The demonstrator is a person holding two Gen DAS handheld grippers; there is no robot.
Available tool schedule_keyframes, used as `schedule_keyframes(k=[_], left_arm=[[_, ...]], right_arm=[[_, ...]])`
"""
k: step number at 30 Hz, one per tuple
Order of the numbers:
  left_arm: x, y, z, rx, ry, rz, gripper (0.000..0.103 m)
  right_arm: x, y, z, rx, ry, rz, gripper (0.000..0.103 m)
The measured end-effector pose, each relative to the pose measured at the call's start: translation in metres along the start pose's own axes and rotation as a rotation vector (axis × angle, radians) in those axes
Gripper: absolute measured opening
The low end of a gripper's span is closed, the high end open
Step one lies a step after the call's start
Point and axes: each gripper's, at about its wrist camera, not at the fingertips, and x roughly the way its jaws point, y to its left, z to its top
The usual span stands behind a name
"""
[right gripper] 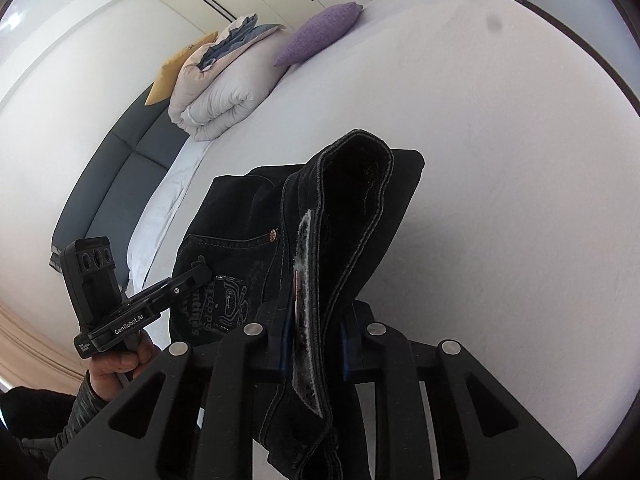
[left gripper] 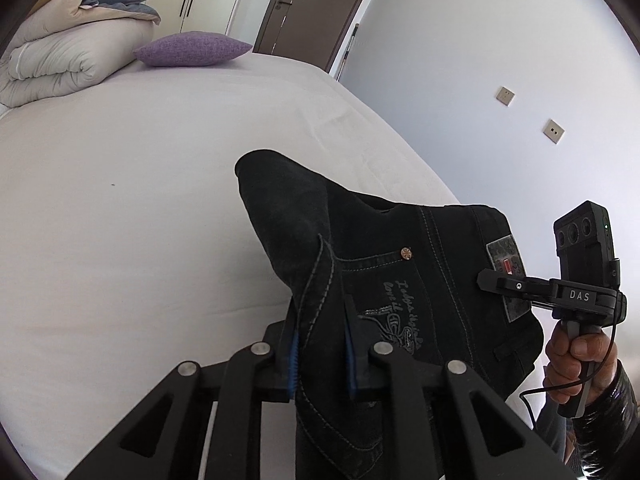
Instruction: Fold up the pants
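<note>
Black denim pants [left gripper: 360,248] with a stitched back pocket hang lifted above the white bed [left gripper: 120,200]. My left gripper [left gripper: 320,344] is shut on one end of the waistband, blue pads pressing the cloth. My right gripper [right gripper: 314,336] is shut on the other end of the waistband, by the grey label patch [right gripper: 308,280]. In the left wrist view the right gripper [left gripper: 490,280] pinches the waistband at the label, held by a hand [left gripper: 576,352]. In the right wrist view the left gripper [right gripper: 200,276] clamps the pants [right gripper: 360,208] near the pocket. The legs droop out of sight below.
A rolled white duvet [left gripper: 68,56] with folded bedding on top and a purple cushion [left gripper: 192,50] lie at the head of the bed. A dark headboard [right gripper: 120,168] stands beside them. A white wall with sockets [left gripper: 554,131] and a brown door [left gripper: 316,4] border the bed.
</note>
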Motion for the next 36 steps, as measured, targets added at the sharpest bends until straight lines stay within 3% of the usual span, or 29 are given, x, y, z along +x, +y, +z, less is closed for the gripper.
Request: schedule_keyframes(k=[7, 9, 10, 12, 15, 18, 19, 20, 21, 23, 25, 28, 33, 36], left_arm=[[0.072, 0.009, 0.003, -0.021, 0.070, 0.054, 0.020], [0.082, 0.016, -0.007, -0.033, 0.077, 0.076, 0.032], [0.085, 0.020, -0.010, -0.039, 0.078, 0.091, 0.037], [0.088, 0.024, -0.012, -0.055, 0.066, 0.098, 0.049], [0.082, 0.023, -0.013, -0.057, 0.046, 0.103, 0.049], [0.058, 0.013, -0.017, -0.028, -0.015, 0.153, 0.049], [0.048, 0.009, -0.018, -0.011, -0.040, 0.166, 0.049], [0.035, 0.000, -0.020, 0.019, -0.072, 0.190, 0.053], [0.022, -0.009, -0.023, 0.049, -0.106, 0.220, 0.068], [-0.009, -0.034, -0.033, 0.114, -0.207, 0.288, 0.088], [-0.044, -0.058, -0.043, 0.174, -0.330, 0.344, 0.103], [-0.081, -0.082, -0.050, 0.219, -0.438, 0.390, 0.103], [-0.147, -0.122, -0.080, 0.245, -0.563, 0.501, 0.103], [-0.182, -0.143, -0.101, 0.233, -0.650, 0.533, 0.103]], right_arm=[[0.027, -0.088, 0.035, 0.078, 0.047, -0.024, 0.019], [0.041, -0.110, 0.032, 0.106, 0.068, -0.049, 0.022], [0.042, -0.120, 0.029, 0.125, 0.062, -0.022, 0.024], [0.038, -0.136, 0.025, 0.154, 0.030, 0.042, 0.025], [0.031, -0.144, 0.020, 0.172, 0.008, 0.050, 0.026], [0.010, -0.143, 0.009, 0.201, -0.030, 0.022, 0.032], [0.001, -0.141, 0.005, 0.202, -0.045, 0.007, 0.041], [-0.006, -0.136, 0.000, 0.198, -0.067, -0.011, 0.048], [-0.019, -0.132, -0.006, 0.187, -0.094, -0.031, 0.049], [-0.033, -0.102, -0.023, 0.163, -0.130, -0.061, 0.049], [-0.060, -0.081, -0.042, 0.125, -0.187, -0.114, 0.049], [-0.095, -0.039, -0.062, 0.031, -0.287, -0.201, 0.050], [-0.153, 0.037, -0.107, -0.145, -0.483, -0.366, 0.066], [-0.189, 0.084, -0.137, -0.268, -0.647, -0.423, 0.086]])
